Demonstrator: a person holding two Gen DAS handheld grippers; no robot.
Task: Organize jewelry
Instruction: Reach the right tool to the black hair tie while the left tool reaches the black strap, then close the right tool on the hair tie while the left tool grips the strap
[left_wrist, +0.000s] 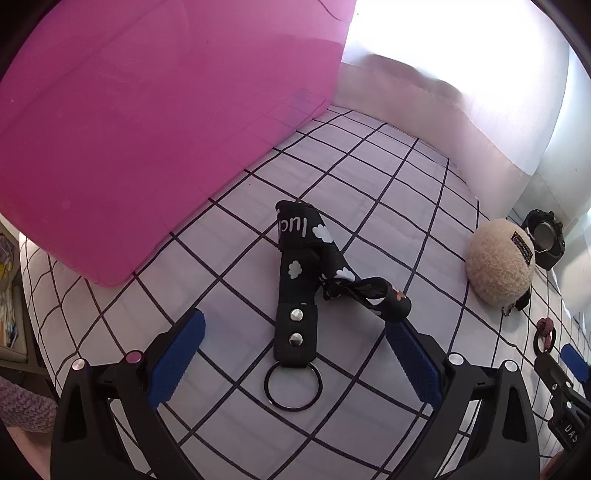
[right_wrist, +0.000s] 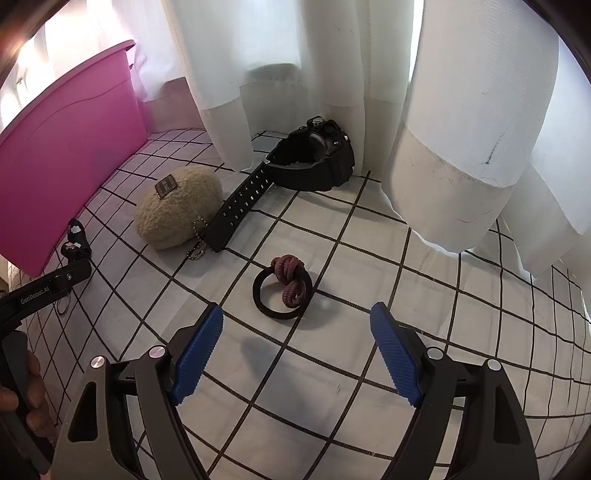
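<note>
A black strap keychain (left_wrist: 297, 295) with white clouds and a metal ring lies on the checked cloth between the fingers of my open left gripper (left_wrist: 295, 325). It also shows in the right wrist view (right_wrist: 75, 240). My right gripper (right_wrist: 297, 315) is open and empty just short of a black ring with a maroon knotted cord (right_wrist: 286, 286), which also shows in the left wrist view (left_wrist: 546, 332). A beige fuzzy pom keychain (right_wrist: 177, 206) (left_wrist: 500, 260) and a black watch (right_wrist: 295, 166) (left_wrist: 546, 238) lie farther back. A pink bin (left_wrist: 155, 122) (right_wrist: 66, 155) stands at the left.
White curtains (right_wrist: 443, 129) hang down onto the cloth behind the watch and at the right. The checked cloth (right_wrist: 332, 387) covers the whole surface. The left gripper's body (right_wrist: 44, 291) reaches in at the left of the right wrist view.
</note>
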